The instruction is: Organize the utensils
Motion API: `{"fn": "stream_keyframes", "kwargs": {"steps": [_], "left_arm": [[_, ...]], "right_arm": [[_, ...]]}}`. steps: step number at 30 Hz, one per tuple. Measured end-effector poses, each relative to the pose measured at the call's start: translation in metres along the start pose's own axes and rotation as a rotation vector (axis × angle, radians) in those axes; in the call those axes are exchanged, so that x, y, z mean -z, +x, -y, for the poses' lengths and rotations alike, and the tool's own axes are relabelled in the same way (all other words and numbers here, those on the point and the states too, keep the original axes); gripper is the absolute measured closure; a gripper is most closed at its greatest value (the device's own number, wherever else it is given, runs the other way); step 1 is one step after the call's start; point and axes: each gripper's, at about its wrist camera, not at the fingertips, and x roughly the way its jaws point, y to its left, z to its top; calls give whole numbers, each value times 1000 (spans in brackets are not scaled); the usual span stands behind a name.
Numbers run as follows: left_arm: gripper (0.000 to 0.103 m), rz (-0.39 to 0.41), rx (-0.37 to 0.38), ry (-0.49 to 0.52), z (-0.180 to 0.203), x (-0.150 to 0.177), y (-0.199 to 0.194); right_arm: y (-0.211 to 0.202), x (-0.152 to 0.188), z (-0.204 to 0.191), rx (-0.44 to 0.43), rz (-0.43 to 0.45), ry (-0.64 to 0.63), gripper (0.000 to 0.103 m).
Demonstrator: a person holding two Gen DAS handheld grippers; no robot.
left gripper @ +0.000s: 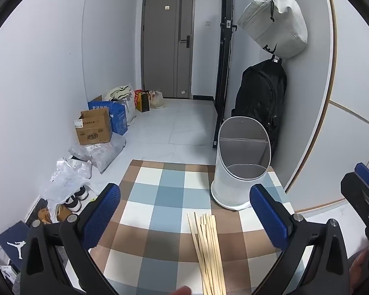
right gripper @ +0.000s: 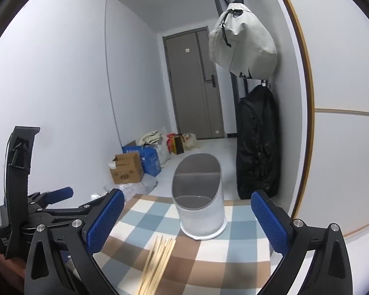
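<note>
Chopsticks [left gripper: 207, 250] lie nearest me, one loose bundle of pale wooden sticks fanned on the checked tablecloth [left gripper: 160, 196]; they overlap too much for a sure count. From my left wrist they run toward the bottom edge, right of centre; from my right wrist the same bundle [right gripper: 157, 258] sits left of centre.

My left gripper [left gripper: 184, 196] tilts down over the table, its jaws spread wide and pinching nothing, the blue pads [left gripper: 103, 216] apart on either side of the cloth. My right gripper [right gripper: 187, 204] points more level, its jaws just as wide and bare. Neither touches the sticks.

Each view catches the other tool: the left wrist shows my right gripper [left gripper: 364, 196] at the far right edge, and the right wrist shows my left gripper [right gripper: 59, 194] low on the left with a black strapped mount [right gripper: 17, 172] above it. A blurred fingertip [left gripper: 182, 290] appears only in the left view's bottom edge.

Beyond the sticks stands one white utensil holder [left gripper: 241, 164] with a slanted top and three grey compartments, upright on the far right of the cloth, well apart from the bundle.

Farther on, only the left wrist shows the shoes [left gripper: 76, 199] and plastic bags [left gripper: 69, 174] on the floor at left. Both views show one brown cardboard box [left gripper: 93, 129], one blue box [left gripper: 118, 118], one black backpack [left gripper: 260, 98], one pale bag [left gripper: 273, 22] hanging above it, and the grey door [left gripper: 168, 44] farthest off.
</note>
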Motion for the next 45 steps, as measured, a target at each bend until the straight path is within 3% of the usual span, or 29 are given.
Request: {"fn": "stream_keyframes", "kwargs": {"steps": [7, 9, 45], "left_arm": [[1, 13, -17, 15, 13, -14, 2], [1, 22, 2, 3, 2, -2, -2], [1, 18, 0, 11, 1, 0, -3]], "right_arm": [[0, -1, 0, -1, 1, 19, 0], [0, 1, 8, -1, 8, 22, 0], [-1, -1, 4, -2, 3, 34, 0]]}}
